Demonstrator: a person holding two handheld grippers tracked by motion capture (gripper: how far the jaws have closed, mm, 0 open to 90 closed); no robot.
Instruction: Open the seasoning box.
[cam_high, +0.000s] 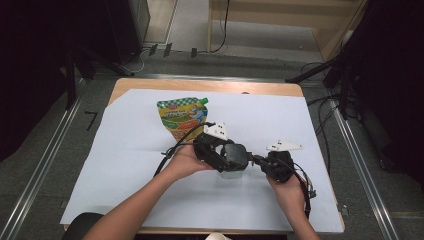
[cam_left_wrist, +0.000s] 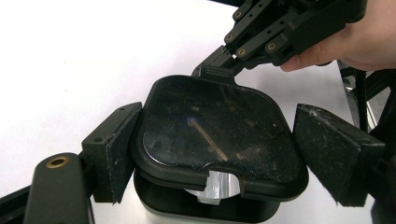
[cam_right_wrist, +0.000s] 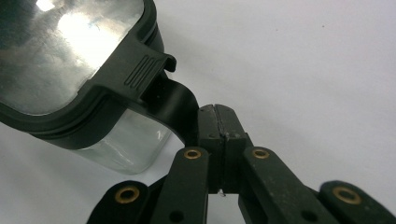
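A clear container (cam_high: 232, 159) with a black lid (cam_left_wrist: 215, 135) stands on the white sheet in the middle of the table. My left gripper (cam_left_wrist: 224, 154) straddles it from the left, one pad (cam_left_wrist: 112, 149) on each side against the lid's rim. The lid sits tilted, with a gap at its near edge. My right gripper (cam_right_wrist: 219, 126) comes in from the right (cam_high: 258, 161), shut on the black strap (cam_right_wrist: 170, 105) that curves down from the lid's ribbed tab (cam_right_wrist: 140, 74). The clear body (cam_right_wrist: 126, 144) shows under the lid.
A green and yellow spouted pouch (cam_high: 182, 116) lies flat just behind the left hand. A white sheet (cam_high: 130, 190) covers most of the wooden table (cam_high: 210, 86). Cables trail from both grippers toward the front edge.
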